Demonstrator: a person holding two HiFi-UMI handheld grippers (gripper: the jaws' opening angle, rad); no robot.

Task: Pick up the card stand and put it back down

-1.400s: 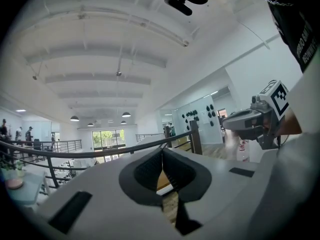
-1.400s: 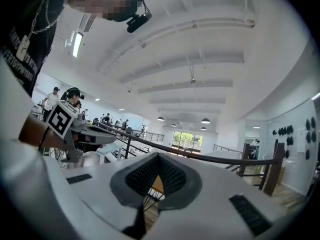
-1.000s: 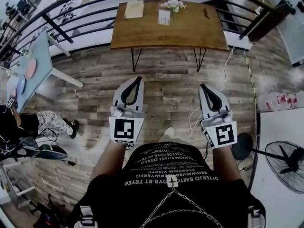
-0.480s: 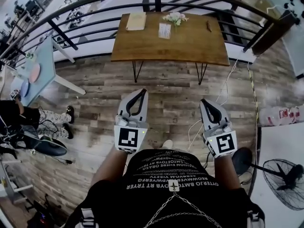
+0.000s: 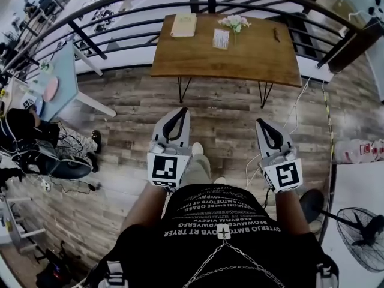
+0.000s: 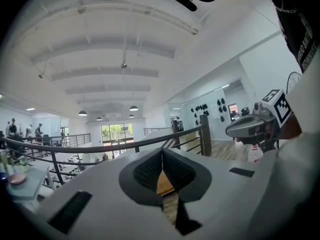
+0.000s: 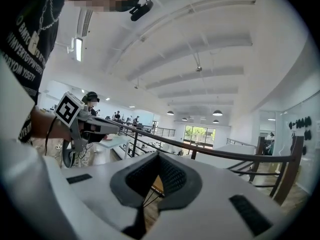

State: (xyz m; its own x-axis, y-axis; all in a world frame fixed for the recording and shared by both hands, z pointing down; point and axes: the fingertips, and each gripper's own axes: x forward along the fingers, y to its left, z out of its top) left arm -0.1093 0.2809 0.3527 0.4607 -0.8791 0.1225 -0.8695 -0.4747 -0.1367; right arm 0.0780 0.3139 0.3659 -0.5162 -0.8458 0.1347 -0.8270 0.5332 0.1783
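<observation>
The card stand (image 5: 221,38) is on the wooden worktop (image 5: 198,59) at the far side of the room. It stands near the back edge, just beside a small bunch of white flowers (image 5: 235,23) and apart from a tan booklet (image 5: 183,25) to its left. From here it reads only as a small pale upright card; its base is too small to make out. It is probably light and stiff, easy to tip or slide on the smooth wood, and the card itself may bend or slip if pinched hard. The safer hold looks to be low down, across the base or the lower side edges, with a straight lift that stays clear of the flowers. The left tongs (image 5: 180,110) and the right tongs (image 5: 261,122) are both closed tip to tip with nothing in them, held out level in front of the person's body. They are over the plank floor (image 5: 228,113), well short of the worktop. A black railing (image 6: 205,134) runs behind the worktop, with an open hall beyond. A pale blue table (image 5: 63,80) stands to the left and a floor fan (image 5: 360,230) to the right.
</observation>
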